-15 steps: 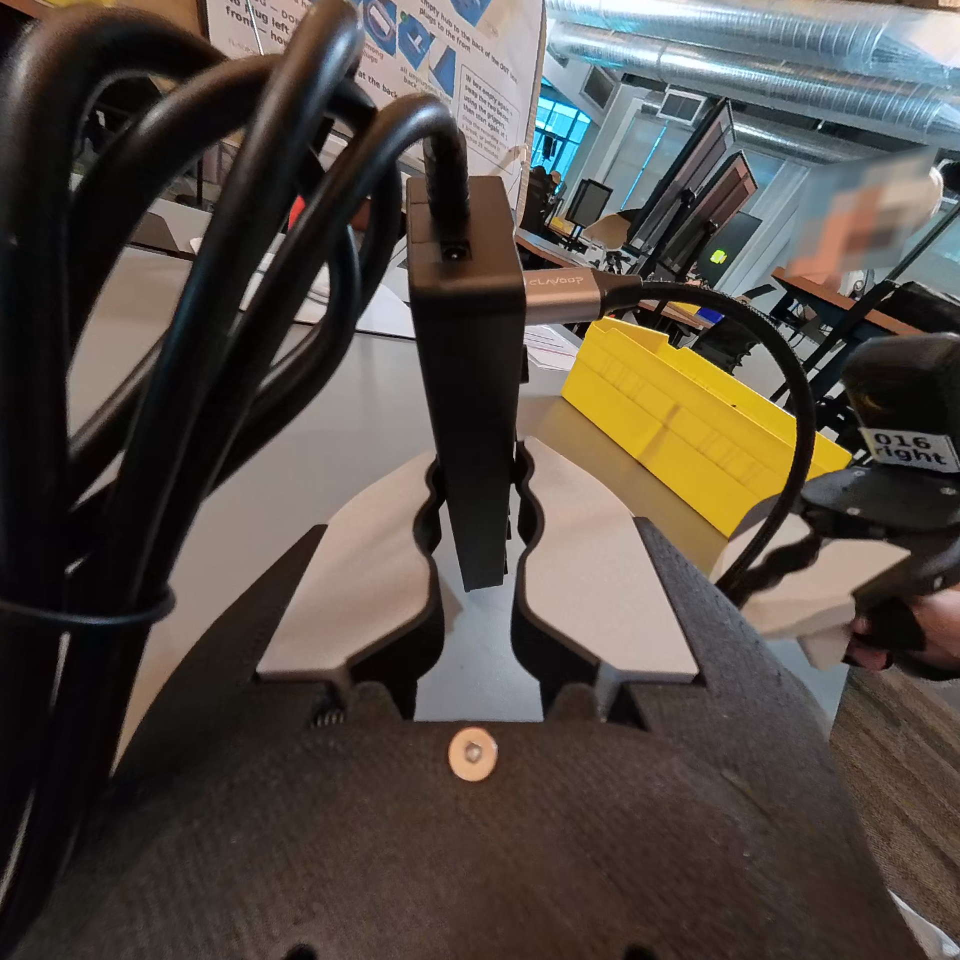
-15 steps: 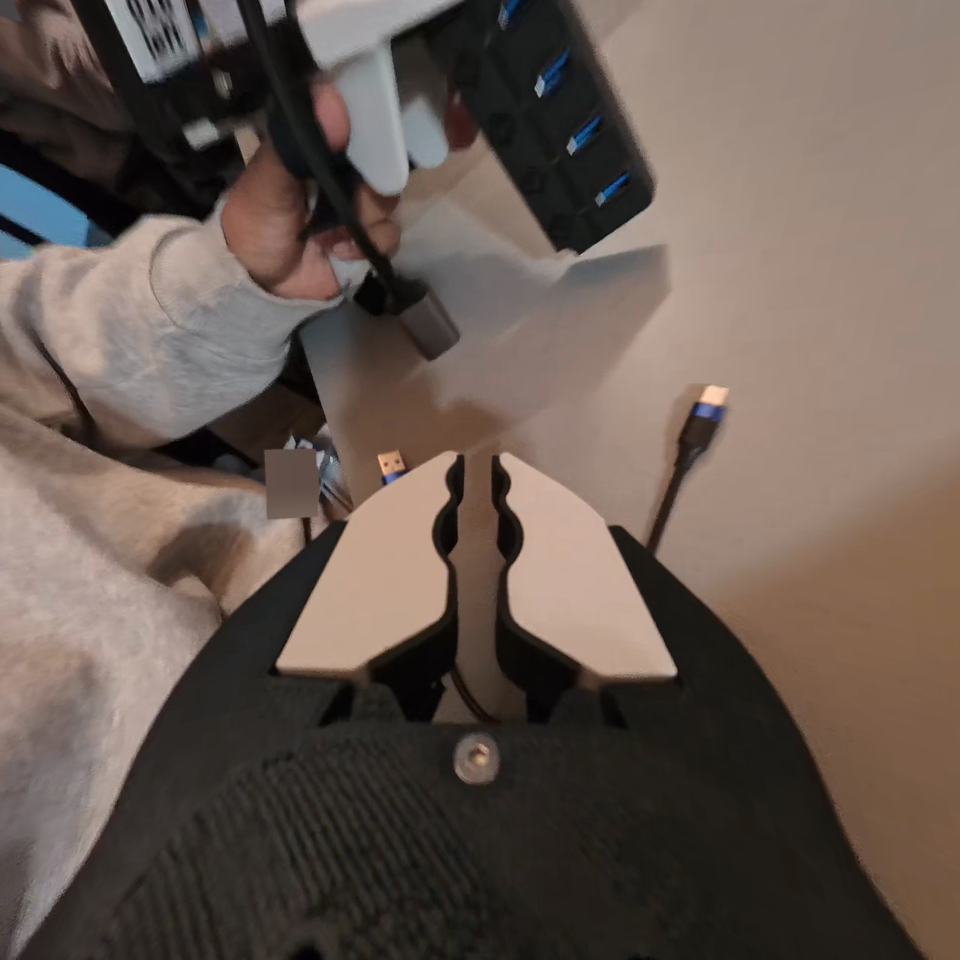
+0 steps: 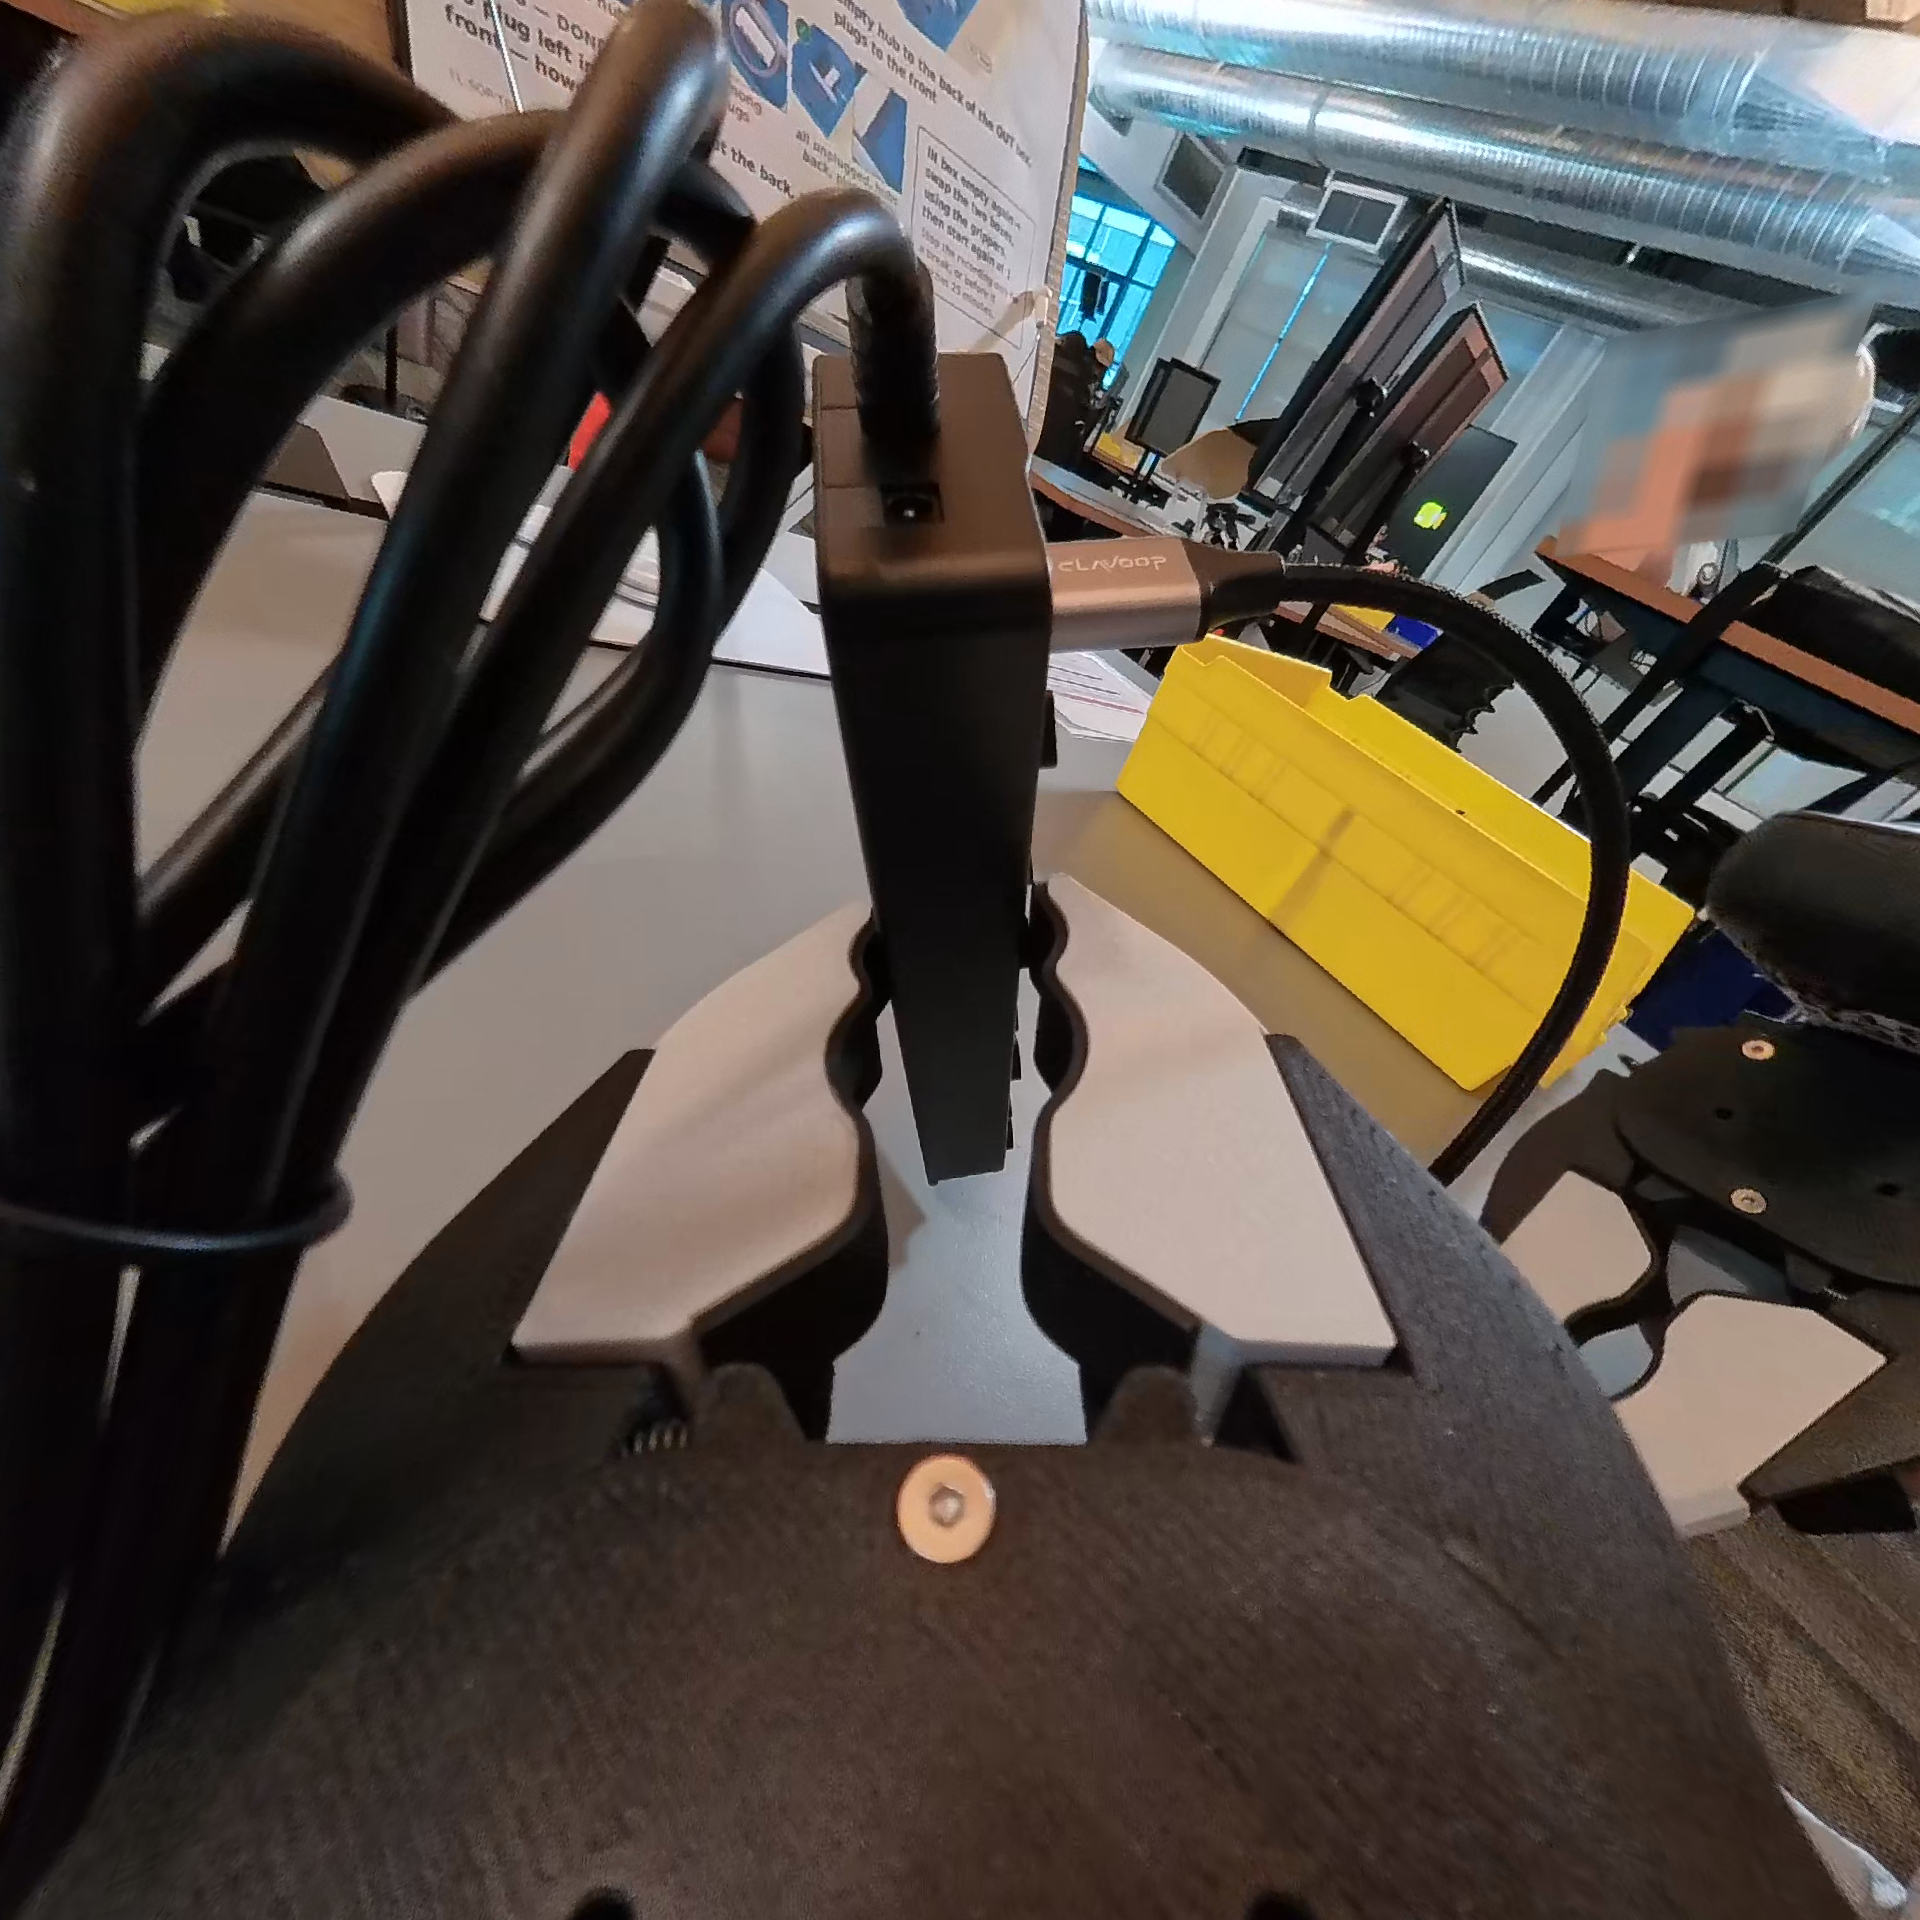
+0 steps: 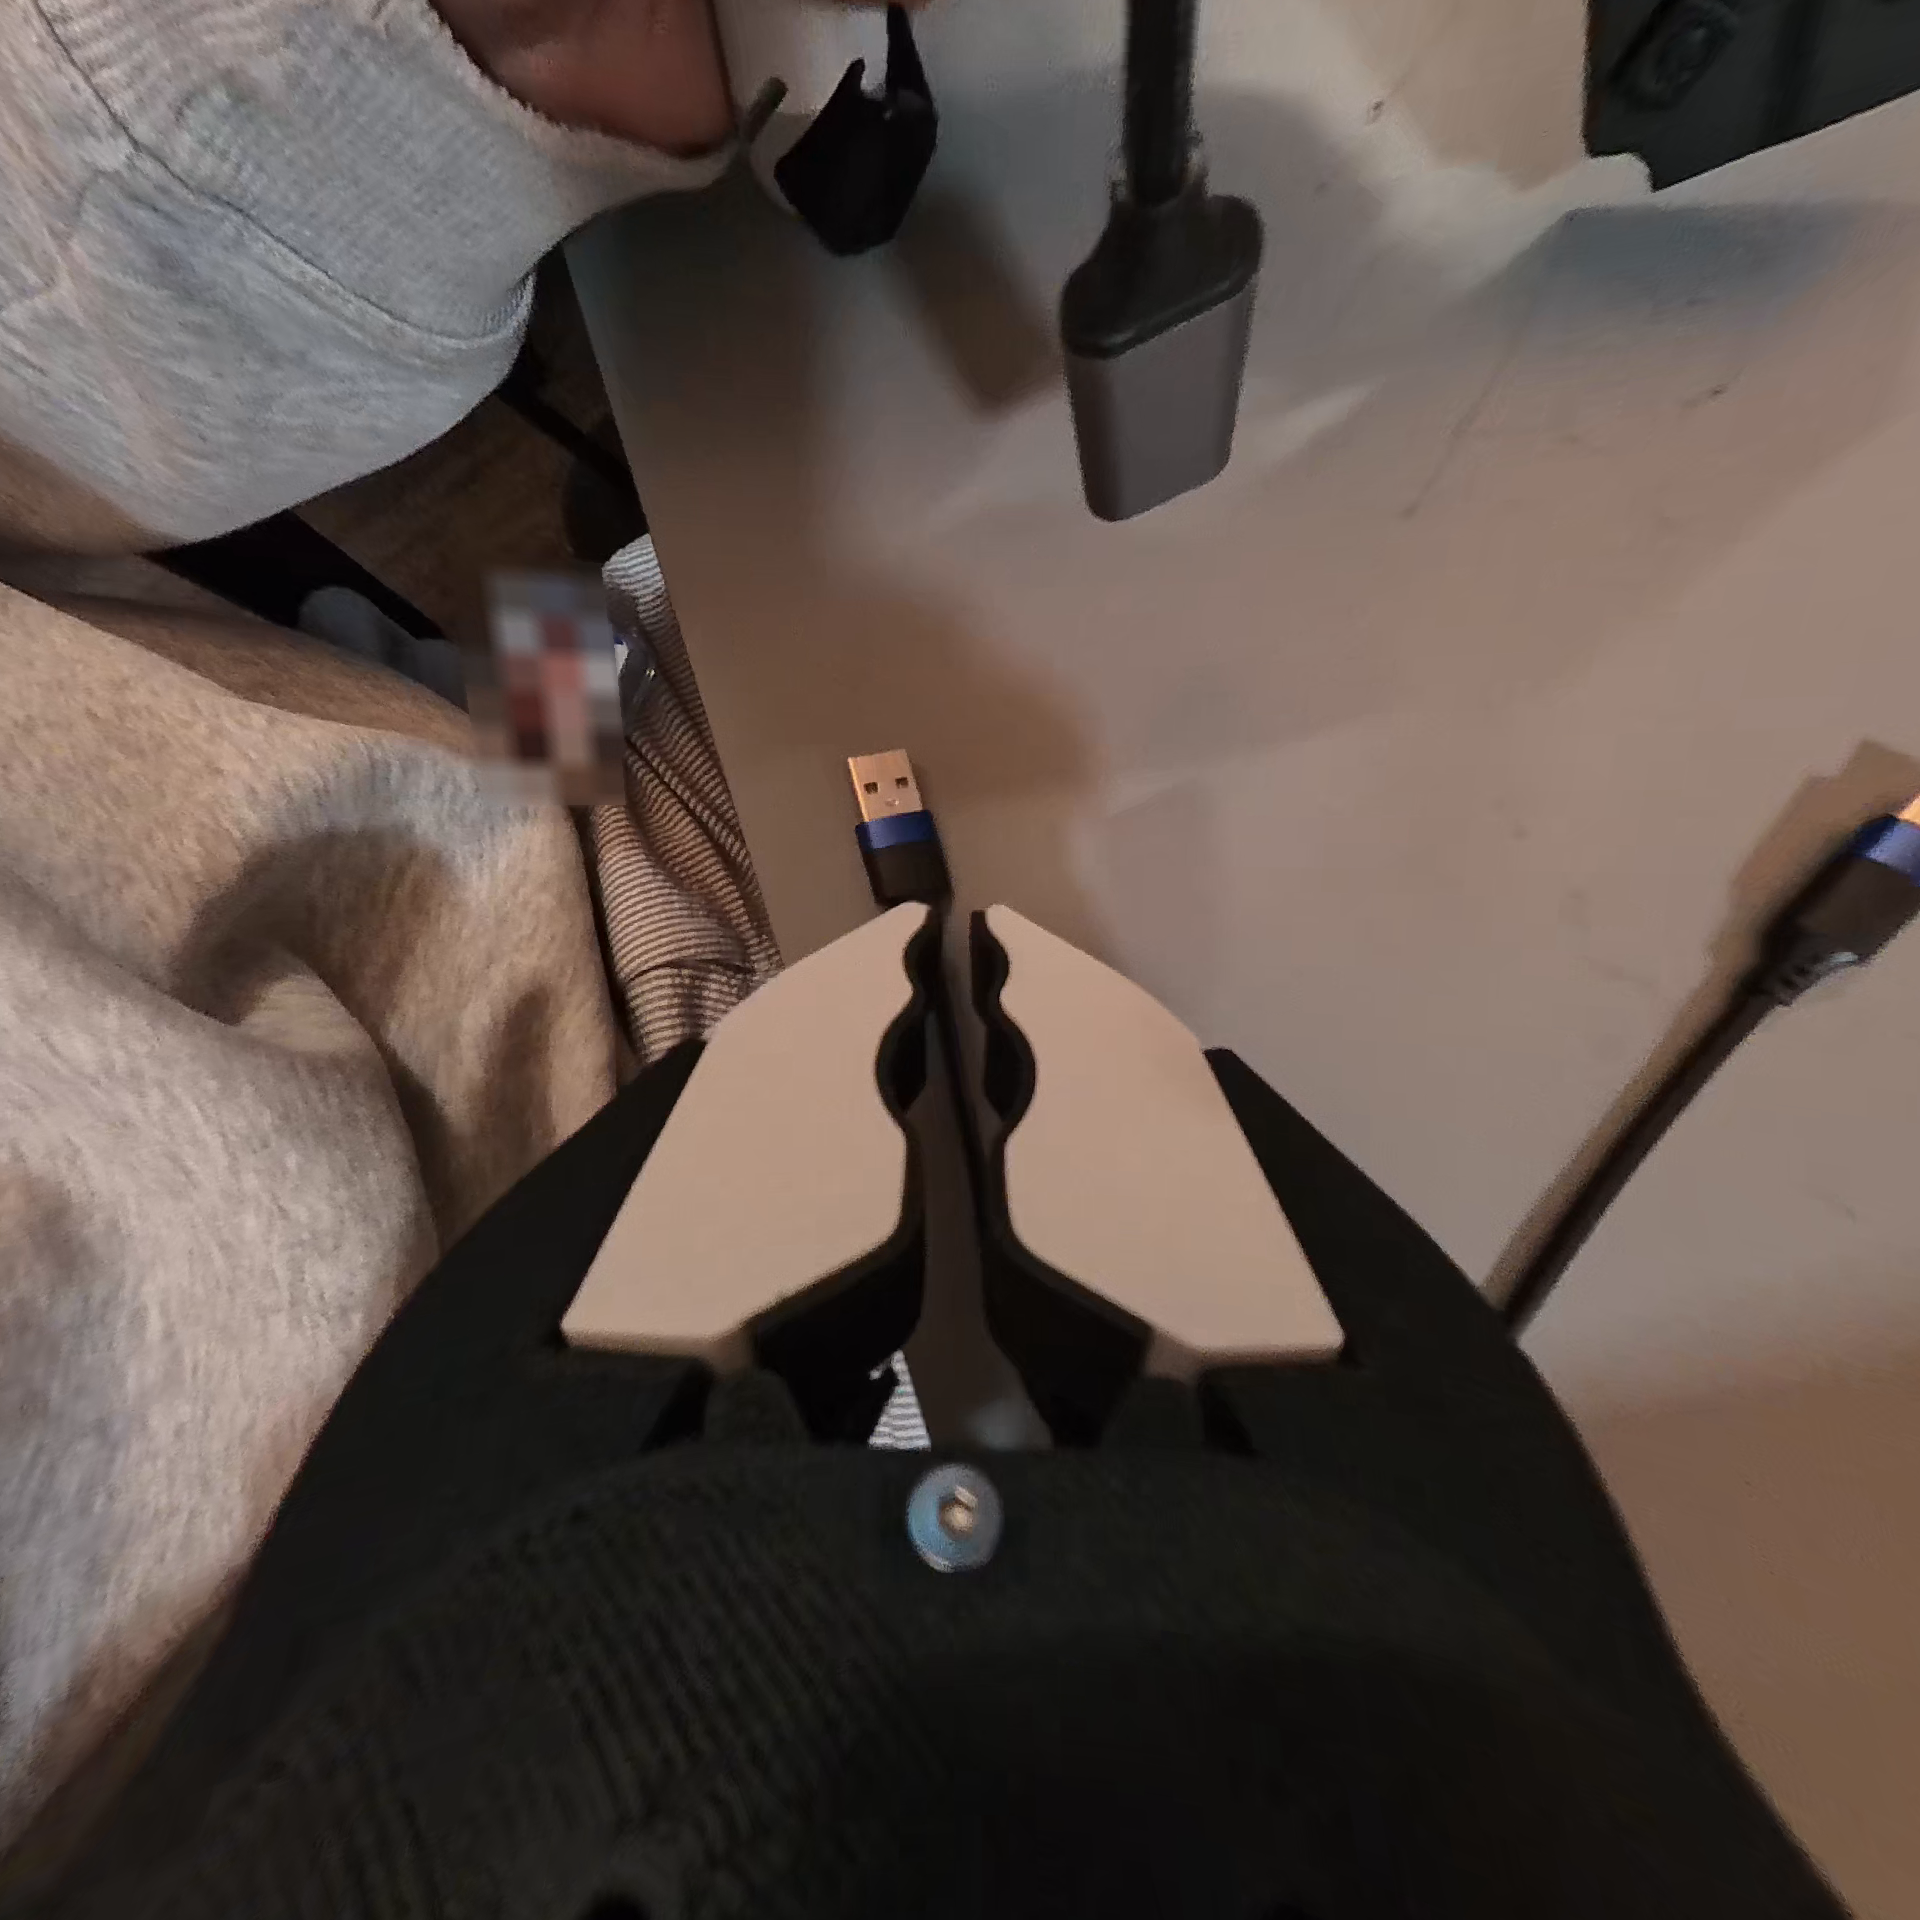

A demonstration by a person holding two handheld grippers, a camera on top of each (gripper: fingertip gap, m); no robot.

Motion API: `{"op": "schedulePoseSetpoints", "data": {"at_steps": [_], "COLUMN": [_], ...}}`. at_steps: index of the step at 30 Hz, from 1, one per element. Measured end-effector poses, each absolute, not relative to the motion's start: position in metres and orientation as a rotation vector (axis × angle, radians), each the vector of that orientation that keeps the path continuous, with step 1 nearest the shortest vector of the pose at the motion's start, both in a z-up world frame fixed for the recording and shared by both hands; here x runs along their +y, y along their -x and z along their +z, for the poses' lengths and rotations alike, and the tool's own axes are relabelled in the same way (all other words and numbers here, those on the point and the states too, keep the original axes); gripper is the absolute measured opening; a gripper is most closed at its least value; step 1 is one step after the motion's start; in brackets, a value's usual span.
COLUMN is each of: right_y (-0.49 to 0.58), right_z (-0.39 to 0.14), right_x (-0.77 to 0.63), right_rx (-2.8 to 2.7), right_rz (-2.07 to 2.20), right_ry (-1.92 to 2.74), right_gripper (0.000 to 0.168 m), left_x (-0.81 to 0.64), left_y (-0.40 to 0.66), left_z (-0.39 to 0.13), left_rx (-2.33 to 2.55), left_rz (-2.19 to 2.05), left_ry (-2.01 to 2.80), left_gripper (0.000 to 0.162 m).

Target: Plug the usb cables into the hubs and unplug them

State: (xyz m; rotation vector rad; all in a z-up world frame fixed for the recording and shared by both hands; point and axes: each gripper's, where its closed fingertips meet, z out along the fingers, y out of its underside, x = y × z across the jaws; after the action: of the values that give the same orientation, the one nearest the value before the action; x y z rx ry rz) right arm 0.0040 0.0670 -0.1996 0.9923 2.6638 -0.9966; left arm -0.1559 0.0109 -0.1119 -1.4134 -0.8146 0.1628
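A: Left tool (image 3: 951, 1023) pinching the black hub (image 3: 935, 727) edge-on, raised off the grey surface (image 3: 644, 914). Likely so its ports face the other hand.

B: One grey-shelled plug (image 3: 1127, 592) sits in the hub's side; its braided cable (image 3: 1579, 883) loops down right. The hub's own black cord bundle (image 3: 260, 675) hangs left.

A: Right tool (image 4: 956, 925)?

B: Pressed nearly together, a thin black cable (image 4: 948, 1091) running between the fingers; whether it's gripped, I cannot tell. Blue-collared USB plug (image 4: 896, 831) just beyond the tips, lying on the surface near its edge. Another plug (image 4: 1860, 883) lies well right, ready for a later pick.
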Motion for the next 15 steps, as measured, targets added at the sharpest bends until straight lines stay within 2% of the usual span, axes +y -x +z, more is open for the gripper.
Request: {"op": "schedulePoseSetpoints", "data": {"at_steps": [15], "right_y": [-0.019], "right_z": [-0.202], "right_x": [0.055], "right_rx": [2.807], "right_rz": [-0.911], "right_ry": [-0.800], "right_gripper": [0.009], "left_x": [0.012], "left_y": [0.155], "left_z": [-0.112], "left_rx": [-0.813], "left_rz": [0.161], "left_ry": [1.414], "left_gripper": [0.028]}}
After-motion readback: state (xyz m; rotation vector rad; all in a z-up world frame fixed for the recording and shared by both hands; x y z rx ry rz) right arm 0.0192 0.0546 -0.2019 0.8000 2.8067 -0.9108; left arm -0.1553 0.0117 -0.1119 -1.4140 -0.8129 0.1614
